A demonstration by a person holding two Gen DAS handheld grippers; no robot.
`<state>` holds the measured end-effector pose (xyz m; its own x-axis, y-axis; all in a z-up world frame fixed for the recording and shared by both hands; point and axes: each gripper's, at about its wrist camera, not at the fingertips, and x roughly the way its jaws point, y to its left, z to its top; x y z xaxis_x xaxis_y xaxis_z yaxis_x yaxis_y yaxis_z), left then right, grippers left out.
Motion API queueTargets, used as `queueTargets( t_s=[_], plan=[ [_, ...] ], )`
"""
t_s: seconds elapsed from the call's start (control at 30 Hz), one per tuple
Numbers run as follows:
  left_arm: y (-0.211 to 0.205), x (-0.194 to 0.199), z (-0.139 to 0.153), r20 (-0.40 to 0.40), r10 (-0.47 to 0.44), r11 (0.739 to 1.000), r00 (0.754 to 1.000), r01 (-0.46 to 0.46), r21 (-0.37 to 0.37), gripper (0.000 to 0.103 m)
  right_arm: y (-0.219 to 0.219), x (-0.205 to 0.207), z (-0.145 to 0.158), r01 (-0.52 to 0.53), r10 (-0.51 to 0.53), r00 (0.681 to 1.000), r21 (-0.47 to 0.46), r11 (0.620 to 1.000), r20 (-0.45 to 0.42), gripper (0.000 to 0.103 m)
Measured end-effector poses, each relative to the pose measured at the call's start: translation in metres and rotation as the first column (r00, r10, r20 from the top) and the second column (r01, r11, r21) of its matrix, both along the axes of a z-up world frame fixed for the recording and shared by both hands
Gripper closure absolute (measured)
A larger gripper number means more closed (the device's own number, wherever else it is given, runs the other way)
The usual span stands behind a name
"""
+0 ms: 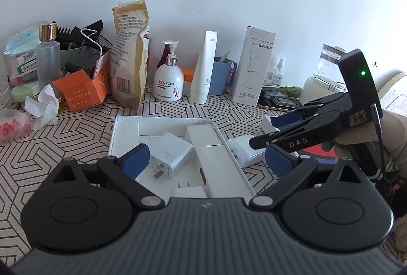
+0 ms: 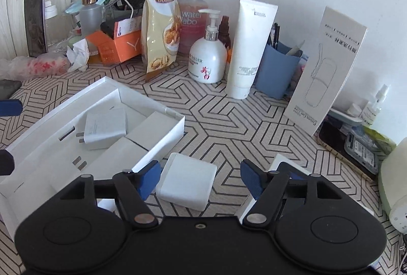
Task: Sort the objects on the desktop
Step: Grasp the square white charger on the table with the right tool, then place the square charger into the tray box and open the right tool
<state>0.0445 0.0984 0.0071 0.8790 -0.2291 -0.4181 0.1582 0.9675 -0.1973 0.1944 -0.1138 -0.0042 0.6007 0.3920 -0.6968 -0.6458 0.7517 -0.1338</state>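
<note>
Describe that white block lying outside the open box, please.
The white block is a smooth, glossy plastic square with rounded corners, like a charger. It lies flat on the patterned tabletop, just beside the white box's outer wall. The right tongs stand open above it, not touching.

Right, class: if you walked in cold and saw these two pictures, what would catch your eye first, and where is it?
Most striking is the open white box on the zigzag-patterned desk, with a white pronged charger lying inside it. Just outside its wall sits a second white charger block, between the open blue-tipped right tongs. Behind, along the wall, stands a crowded row: a snack bag, a pump bottle and a tall white tube.
</note>
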Motion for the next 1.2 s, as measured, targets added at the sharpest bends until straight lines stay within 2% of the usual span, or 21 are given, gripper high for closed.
queueTargets(
  t_s=[0.2,0.3,0.4,0.47,0.63,0.73,0.87,1.0,1.2],
  plan=[
    [-0.010,0.008,-0.005,-0.017,-0.031,1.000,0.999,0.031,0.004,0.003,0.013,0.006,-0.016,-0.008,0.006,0.998,-0.022,1.000,-0.063,0.028],
    [-0.010,0.007,-0.007,-0.025,-0.016,0.999,1.000,0.017,0.032,0.003,0.021,0.011,-0.026,-0.012,0.007,0.995,-0.052,0.999,-0.102,0.026],
    [-0.004,-0.002,-0.006,-0.023,-0.001,0.998,1.000,0.002,0.069,0.003,0.021,0.018,-0.031,-0.005,-0.002,0.991,-0.056,0.998,-0.134,0.030],
    [0.003,-0.007,-0.006,-0.021,0.021,0.997,1.000,-0.019,0.071,0.003,0.020,0.023,-0.034,0.000,-0.009,0.988,-0.057,0.998,-0.155,0.036],
    [0.015,-0.013,-0.009,-0.028,0.047,0.997,0.998,-0.046,0.064,0.003,0.017,0.042,-0.034,0.057,-0.060,0.963,-0.020,0.998,-0.263,0.037],
    [0.015,-0.016,-0.012,-0.023,0.034,0.997,0.999,-0.033,0.075,0.003,0.019,0.036,-0.033,0.069,-0.076,0.962,-0.036,0.997,-0.264,0.037],
    [0.013,-0.018,-0.015,-0.035,0.023,0.997,0.999,-0.020,0.074,0.003,0.000,0.020,-0.023,0.088,-0.063,0.960,0.079,0.993,-0.272,0.037],
    [0.014,-0.021,-0.016,-0.043,0.016,0.998,0.999,-0.013,0.058,0.003,-0.020,-0.008,-0.005,0.086,-0.043,0.971,0.177,0.980,-0.235,0.037],
    [0.013,-0.036,-0.015,-0.037,0.021,0.998,0.999,-0.019,0.062,0.003,-0.021,-0.060,0.015,0.002,0.033,0.989,0.239,0.971,-0.142,0.037]
  ],
)
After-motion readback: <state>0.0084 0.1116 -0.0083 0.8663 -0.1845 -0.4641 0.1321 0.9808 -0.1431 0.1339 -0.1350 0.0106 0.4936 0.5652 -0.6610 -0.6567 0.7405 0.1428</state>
